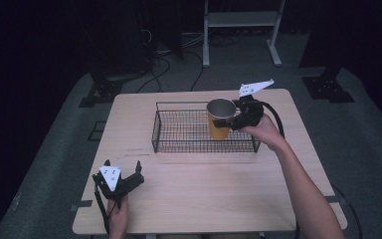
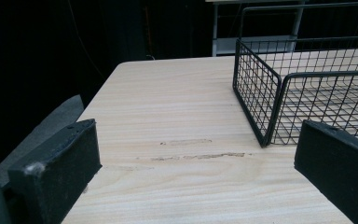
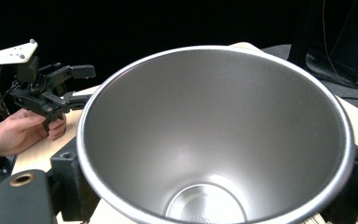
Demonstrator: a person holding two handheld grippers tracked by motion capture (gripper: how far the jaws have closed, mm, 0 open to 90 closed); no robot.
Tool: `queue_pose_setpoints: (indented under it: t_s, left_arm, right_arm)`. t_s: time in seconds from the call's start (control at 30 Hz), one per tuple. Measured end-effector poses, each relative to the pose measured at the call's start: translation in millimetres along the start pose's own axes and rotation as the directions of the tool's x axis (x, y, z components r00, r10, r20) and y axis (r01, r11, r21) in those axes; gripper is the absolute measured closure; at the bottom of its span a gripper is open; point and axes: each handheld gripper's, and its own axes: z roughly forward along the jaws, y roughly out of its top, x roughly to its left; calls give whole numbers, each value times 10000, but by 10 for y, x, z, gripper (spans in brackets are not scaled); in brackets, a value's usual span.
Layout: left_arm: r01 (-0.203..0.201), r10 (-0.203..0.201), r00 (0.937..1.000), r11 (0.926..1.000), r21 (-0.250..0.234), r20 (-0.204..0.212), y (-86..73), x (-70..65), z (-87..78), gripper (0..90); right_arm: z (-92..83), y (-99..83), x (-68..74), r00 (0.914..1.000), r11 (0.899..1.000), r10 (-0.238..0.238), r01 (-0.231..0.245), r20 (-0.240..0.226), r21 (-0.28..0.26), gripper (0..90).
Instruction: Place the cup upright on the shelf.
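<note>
Left gripper [image 1: 124, 180] idle near table's [image 1: 194, 199] front-left corner, jaws spread, nothing between them. Right gripper [image 1: 227, 121] clenched on orange cup [image 1: 219, 119], upright over wire basket's [image 1: 179, 147] right part. Judgement: lower cup straight, keep level, release only once base rests on mesh. Right forearm reaches forward over table, wrist bent left.

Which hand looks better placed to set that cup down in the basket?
Right. The right gripper already grips the cup over the wire basket; the left gripper sits open near the table's front edge.
</note>
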Motion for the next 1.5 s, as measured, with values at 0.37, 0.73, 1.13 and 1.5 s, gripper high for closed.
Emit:
queue_pose_setpoints:
  t_s: [0.37, 0.73, 1.13, 1.5]
  left_arm:
    - [7, -7, 10000, 10000, -15, 9, 0, 0, 0, 0]
    - [-12, 12, 10000, 10000, -20, 27, 0, 0, 0, 0]
    - [-7, 7, 10000, 10000, -29, 32, 0, 0, 1, 0]
    - [3, -3, 10000, 10000, -25, 58, 0, 2, 2, 0]
  right_arm:
    - [112, 127, -103, 9999, 9999, -78, 79, -76, 117, 127]
    - [216, 234, -176, 9995, 9996, -277, 277, -127, 19, 127]
    - [447, 156, -293, 9994, 9992, -89, 101, -325, 385, 127]
    - [574, 57, -381, 9990, 9996, 115, -104, -426, 250, 127]
